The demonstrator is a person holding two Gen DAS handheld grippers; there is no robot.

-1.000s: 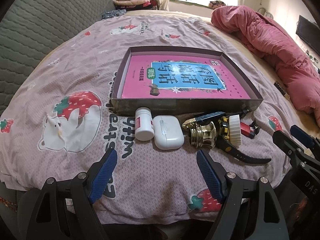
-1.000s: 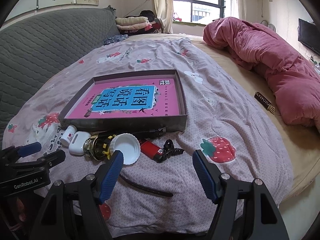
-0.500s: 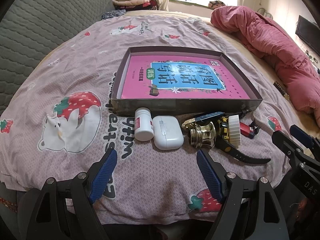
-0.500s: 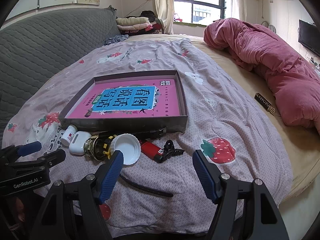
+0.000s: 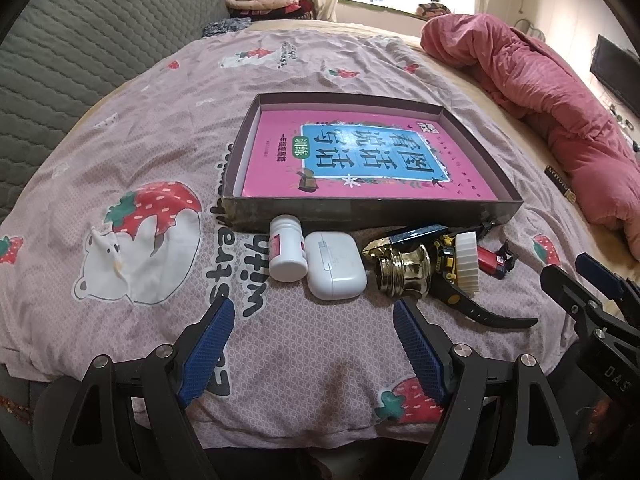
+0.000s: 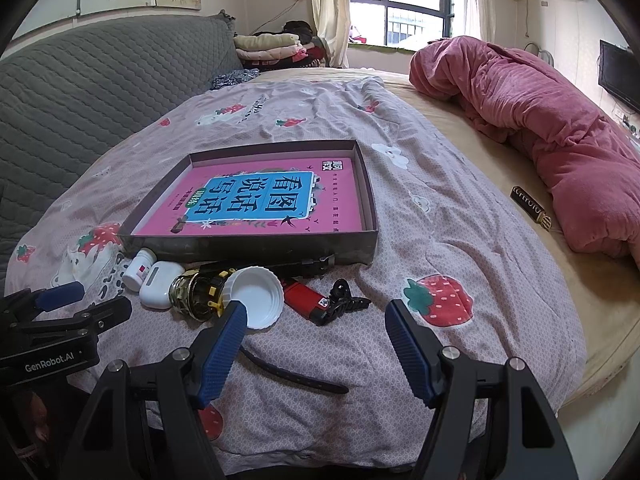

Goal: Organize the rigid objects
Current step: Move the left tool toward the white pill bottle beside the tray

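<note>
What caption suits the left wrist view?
Open left claw hovers before pill bottle and white case beside the box.

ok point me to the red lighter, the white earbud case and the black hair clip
red lighter (image 6: pixel 302 300), right wrist view, middle of its red body
white earbud case (image 5: pixel 335 265), left wrist view, centre of its lid
black hair clip (image 6: pixel 345 299), right wrist view, its central hinge

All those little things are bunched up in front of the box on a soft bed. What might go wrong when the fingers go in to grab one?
The white pill bottle touches the white earbud case, so closing on one may nudge the other. The white lid leans on the gold fitting and could tip off if either is disturbed. The quilt is soft, so pressing down may sink things and spoil the grip.
</note>
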